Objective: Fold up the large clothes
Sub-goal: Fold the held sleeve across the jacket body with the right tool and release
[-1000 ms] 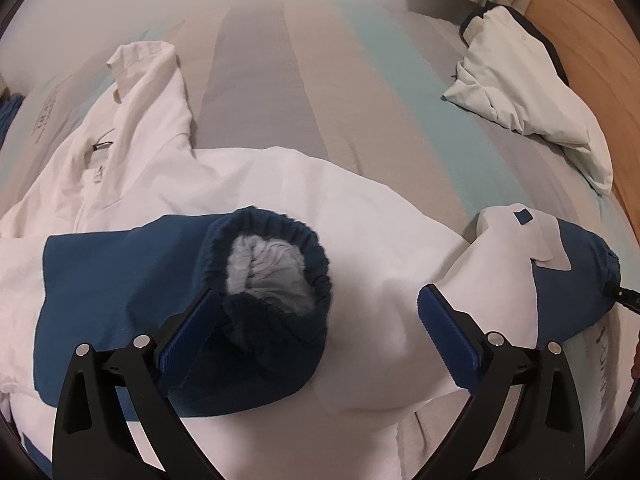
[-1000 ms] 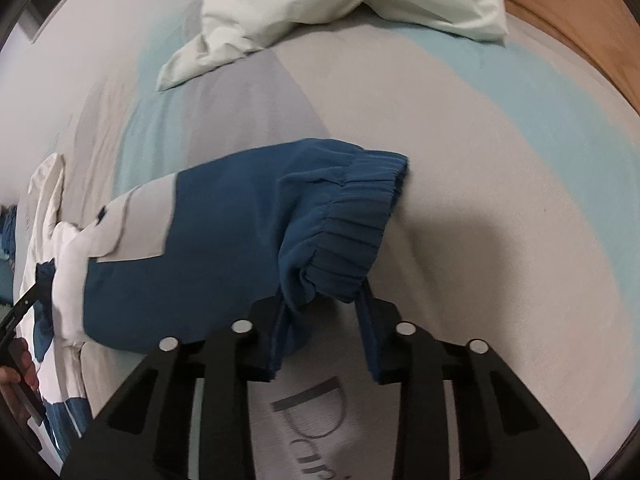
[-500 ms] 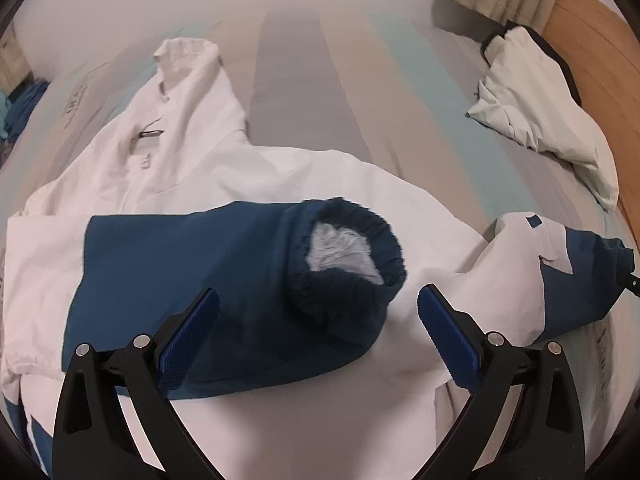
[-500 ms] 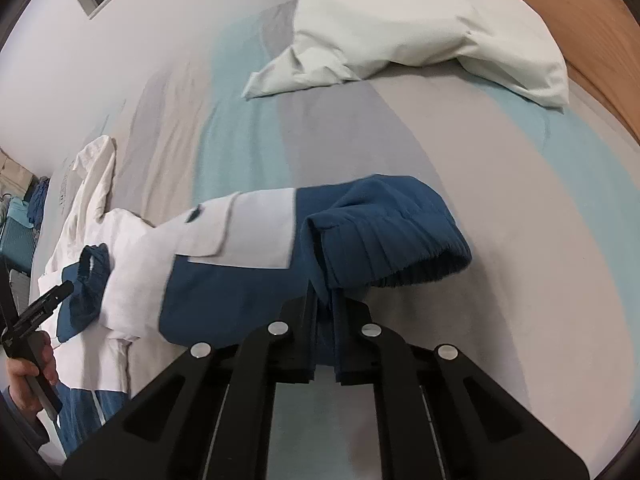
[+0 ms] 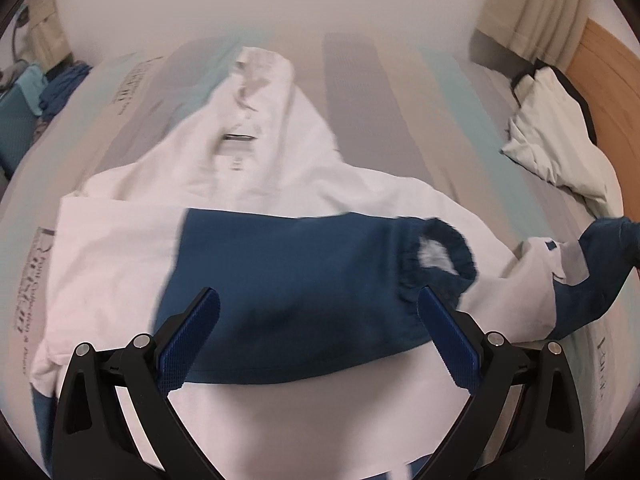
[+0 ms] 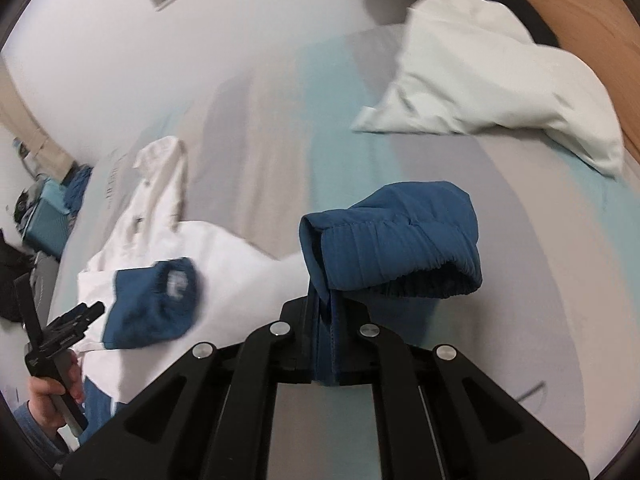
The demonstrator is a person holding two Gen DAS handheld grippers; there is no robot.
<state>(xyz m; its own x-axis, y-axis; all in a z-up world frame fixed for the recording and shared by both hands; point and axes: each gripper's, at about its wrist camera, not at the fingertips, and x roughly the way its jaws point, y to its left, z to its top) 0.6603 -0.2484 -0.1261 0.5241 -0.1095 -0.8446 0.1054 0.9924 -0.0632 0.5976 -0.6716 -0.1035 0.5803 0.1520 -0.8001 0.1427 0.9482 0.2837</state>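
Observation:
A white and blue jacket [image 5: 256, 184] lies spread on the striped bed. Its one blue sleeve [image 5: 304, 280] is folded across the body, cuff [image 5: 444, 256] pointing right. My left gripper [image 5: 318, 340] hangs open above that sleeve, nothing between its blue pads. The other sleeve's blue cuff [image 6: 400, 232] is lifted off the bed, with my right gripper [image 6: 324, 312] shut on its edge. In the left wrist view that raised sleeve [image 5: 592, 276] shows at the far right. The left gripper [image 6: 86, 314] appears at the lower left of the right wrist view, held in a hand [image 6: 48, 392].
A second pale garment [image 6: 492, 80] with dark trim lies crumpled near the wooden headboard [image 5: 600, 68] at the right. Blue and teal items [image 5: 44, 92] sit beside the bed at the left. The striped sheet [image 5: 380, 120] lies bare between the two garments.
My right gripper closed on the blue cuff and lifted it off the bed toward the jacket. My left gripper rose and drew back, leaving the folded sleeve lying across the jacket.

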